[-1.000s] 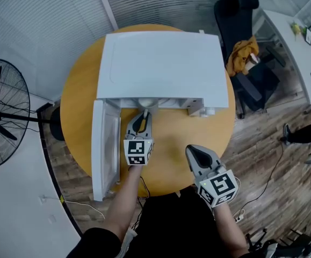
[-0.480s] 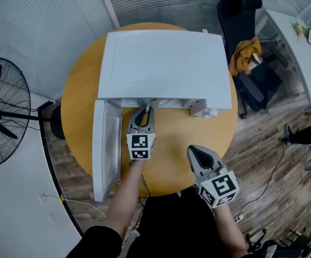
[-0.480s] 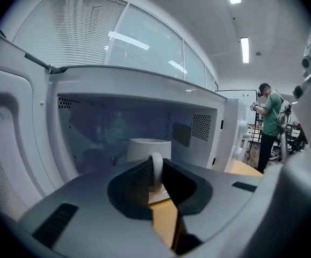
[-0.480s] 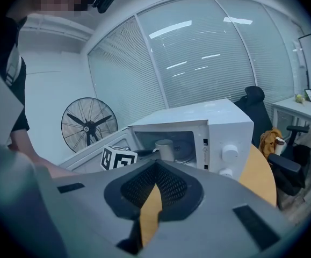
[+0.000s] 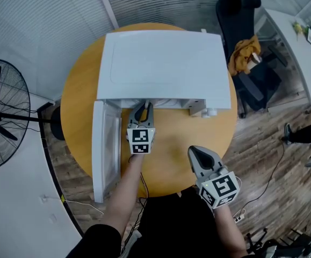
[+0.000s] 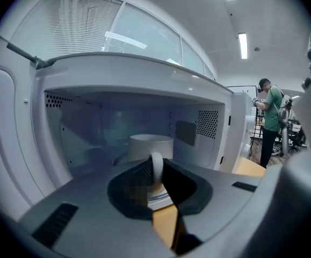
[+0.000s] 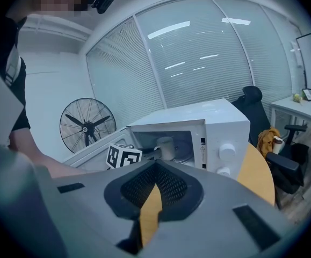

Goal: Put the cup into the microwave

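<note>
The white microwave (image 5: 163,63) stood on the round wooden table (image 5: 171,149). The left gripper (image 5: 143,108) reached into its open cavity, jaws clamped on the looped handle of a plain white cup (image 6: 150,147) just ahead of it. The right gripper (image 5: 194,151) hung nearer the person, jaws together, empty.

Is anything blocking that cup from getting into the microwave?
Nothing visible does. The door hangs wide open to the left, and the cup already sits inside the microwave cavity, its handle gripped by the left gripper.
</note>
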A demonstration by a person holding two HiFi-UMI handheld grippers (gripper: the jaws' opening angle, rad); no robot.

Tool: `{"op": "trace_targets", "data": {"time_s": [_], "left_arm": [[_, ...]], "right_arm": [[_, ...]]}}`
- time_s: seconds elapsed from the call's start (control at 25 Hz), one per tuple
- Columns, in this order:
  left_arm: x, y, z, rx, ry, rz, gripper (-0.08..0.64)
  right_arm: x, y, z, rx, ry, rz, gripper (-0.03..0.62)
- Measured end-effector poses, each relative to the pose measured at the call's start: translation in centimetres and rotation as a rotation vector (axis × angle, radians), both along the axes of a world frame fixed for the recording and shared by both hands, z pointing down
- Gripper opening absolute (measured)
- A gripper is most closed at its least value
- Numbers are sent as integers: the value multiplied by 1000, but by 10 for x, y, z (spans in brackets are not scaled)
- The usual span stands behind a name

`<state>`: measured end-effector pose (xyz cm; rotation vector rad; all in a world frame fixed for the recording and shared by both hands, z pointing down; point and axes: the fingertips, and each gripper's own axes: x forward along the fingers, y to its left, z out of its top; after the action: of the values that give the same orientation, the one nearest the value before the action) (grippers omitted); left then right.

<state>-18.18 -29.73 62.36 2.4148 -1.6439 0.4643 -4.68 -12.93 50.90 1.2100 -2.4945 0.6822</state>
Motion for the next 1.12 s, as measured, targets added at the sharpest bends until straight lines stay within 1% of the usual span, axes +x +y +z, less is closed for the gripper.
{"op": "trace_targets", "data": {"time_s": [0.64,1.12], "left_arm": [[9,-32,8,-10,-45,32,41],[14,-54,15,-11,-56,37,41]], "right_arm": [[5,5,1,-7,10,10,9],[7,8,2,-9,16,20,9]]}}
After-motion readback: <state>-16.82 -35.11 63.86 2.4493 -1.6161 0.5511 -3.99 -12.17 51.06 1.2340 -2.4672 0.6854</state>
